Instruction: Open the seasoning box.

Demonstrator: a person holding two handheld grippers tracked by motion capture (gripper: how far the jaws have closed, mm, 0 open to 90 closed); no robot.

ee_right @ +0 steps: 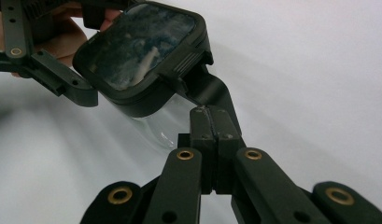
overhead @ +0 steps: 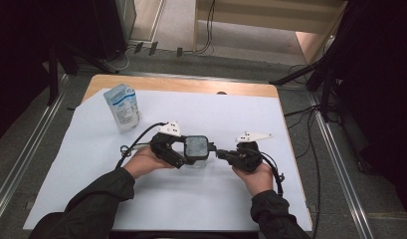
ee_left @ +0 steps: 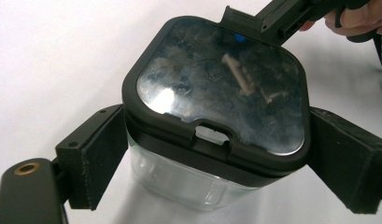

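The desk (overhead: 181,85) carries a large white sheet (overhead: 91,164) that covers most of its top. Near the middle of that sheet sits a clear container (overhead: 196,148) with a black lid, and everything else is placed here from that container.

The left hand-held gripper (overhead: 191,149) holds the container: in the left gripper view its two black pads (ee_left: 97,154) press against opposite sides of the container (ee_left: 198,184) just under the lid's rim, with the jaws spread wide around it. The person's left hand (overhead: 144,162) lies just left of the container in the high view.

The right hand-held gripper (overhead: 217,153) comes in from the container's right side. Its jaws are pressed together, as the right gripper view shows, and their tips (ee_right: 212,116) meet a black tab at the edge of the lid (ee_right: 146,51); whether they pinch the tab or only touch it I cannot tell. The right hand (overhead: 258,174) lies further right of the container.

Well apart from the container, toward the far left corner of the sheet, stands a pale blue pouch (overhead: 122,107), upright.

The lid (ee_left: 221,84) is on and has a glossy window. The clear wall below shows nothing inside that I can make out.
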